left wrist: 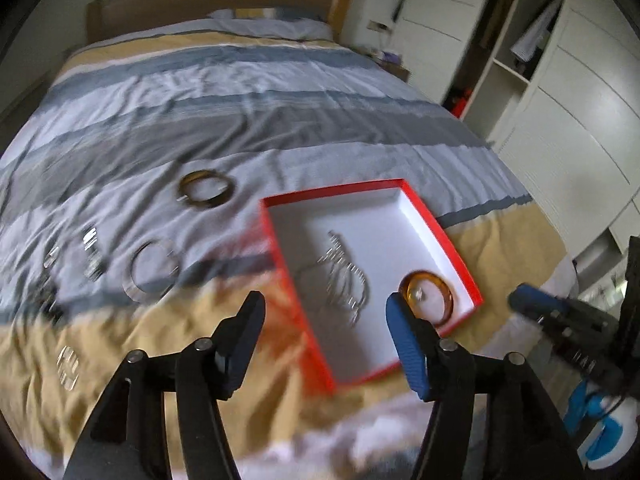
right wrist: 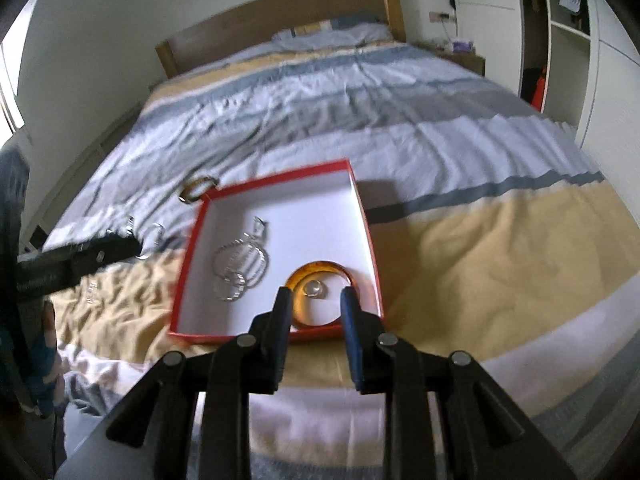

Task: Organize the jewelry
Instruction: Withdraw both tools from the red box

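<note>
red-walled and white inside, an open shallow box [right wrist: 362,208] lies on the striped duvet of a bed [right wrist: 440,140], near the foot end. inside it, toward the near right corner, an amber bangle [right wrist: 298,274] lies flat with a small silver ring [right wrist: 315,289] inside its circle; to its left a tangle of silver bracelets [right wrist: 240,268] rests on the white floor of the box. outside the box, on the duvet to its left, lie a dark tortoiseshell bangle [left wrist: 206,190], a clear bangle [left wrist: 154,272] and several small silvery pieces [left wrist: 90,256] too blurred to name. the left gripper [left wrist: 324,312] hangs above the box's near left edge with its jaws standing wide and nothing between them. the right gripper [right wrist: 314,302] hovers over the near right corner, above the amber bangle, with its jaws only narrowly parted and not pressing on anything. both wrist views are smeared with motion blur. a wooden headboard [right wrist: 280,20] and a white wardrobe [left wrist: 560,100] stand beyond the bed.
</note>
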{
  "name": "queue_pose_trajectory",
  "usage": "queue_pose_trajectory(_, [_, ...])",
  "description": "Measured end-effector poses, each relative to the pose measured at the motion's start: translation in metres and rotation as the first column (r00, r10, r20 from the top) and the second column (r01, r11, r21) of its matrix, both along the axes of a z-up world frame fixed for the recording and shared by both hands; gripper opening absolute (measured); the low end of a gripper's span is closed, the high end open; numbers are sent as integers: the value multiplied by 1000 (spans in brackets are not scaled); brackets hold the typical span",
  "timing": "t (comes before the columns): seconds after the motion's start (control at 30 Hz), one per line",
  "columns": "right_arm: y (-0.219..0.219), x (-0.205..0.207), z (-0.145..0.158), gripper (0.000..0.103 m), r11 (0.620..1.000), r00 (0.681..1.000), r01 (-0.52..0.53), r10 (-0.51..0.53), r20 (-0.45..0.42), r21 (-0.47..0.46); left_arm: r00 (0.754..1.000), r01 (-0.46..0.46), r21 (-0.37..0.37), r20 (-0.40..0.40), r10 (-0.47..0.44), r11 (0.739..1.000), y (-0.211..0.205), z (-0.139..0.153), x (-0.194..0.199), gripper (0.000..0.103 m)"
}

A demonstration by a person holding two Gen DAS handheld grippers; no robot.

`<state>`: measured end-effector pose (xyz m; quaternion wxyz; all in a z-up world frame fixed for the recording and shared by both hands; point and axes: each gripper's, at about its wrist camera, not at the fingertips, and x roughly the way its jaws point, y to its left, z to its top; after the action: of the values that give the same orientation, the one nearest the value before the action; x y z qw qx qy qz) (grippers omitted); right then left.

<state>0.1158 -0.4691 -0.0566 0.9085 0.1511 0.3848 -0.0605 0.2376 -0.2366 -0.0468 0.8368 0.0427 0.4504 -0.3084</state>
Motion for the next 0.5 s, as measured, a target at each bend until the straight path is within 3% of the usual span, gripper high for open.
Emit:
queue_pose_trajectory(0.17, [20,-32,34,25,1000,997,-24,25,69,-12,993,-112,-12,41,112,994,65,27,-43,67])
queue_pose_trajectory(0.23, [33,-45,48,31,999,994,-40,42,99,-19,985,-154,-17,72,155,988,92,38,-60,68])
queue_pose_trajectory(0.5, [89,-82,83,32,992,974,-123,129,188,-40,916,-351,-9,203,346,936,208,67,-113,69])
